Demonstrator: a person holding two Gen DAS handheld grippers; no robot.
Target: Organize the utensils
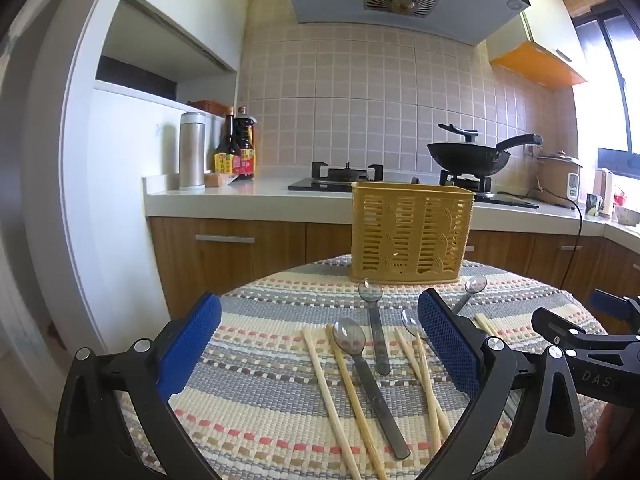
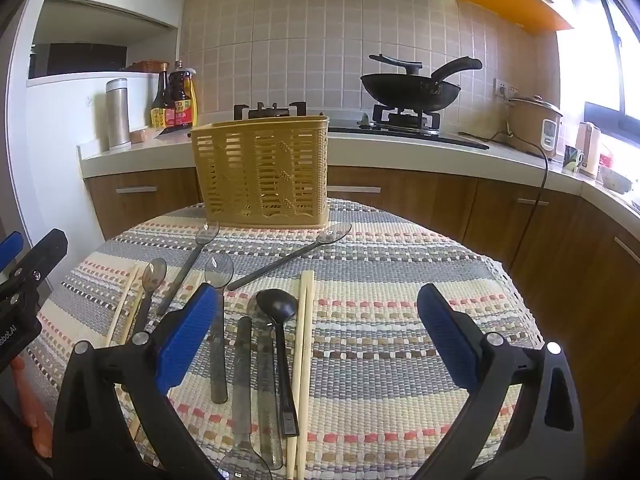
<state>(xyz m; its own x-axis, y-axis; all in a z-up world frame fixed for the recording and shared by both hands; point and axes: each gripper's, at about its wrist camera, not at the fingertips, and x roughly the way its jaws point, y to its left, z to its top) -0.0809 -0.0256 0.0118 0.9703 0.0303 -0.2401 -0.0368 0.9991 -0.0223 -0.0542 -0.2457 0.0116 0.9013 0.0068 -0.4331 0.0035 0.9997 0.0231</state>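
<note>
Bright daylight floods from the overexposed window [image 1: 612, 92] at right; fisheye bends edges, corners black.

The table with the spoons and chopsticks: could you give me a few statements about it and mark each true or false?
1. The yellow basket stands upright at the far side of the table. True.
2. The left gripper is clamped on a spoon. False: it is open and holds nothing.
3. A black spoon lies between the right gripper's fingers, beside a pair of chopsticks. True.
4. All the utensils are already in the basket. False: spoons and chopsticks lie on the striped cloth.
5. A wok sits on the stove behind. True.
</note>
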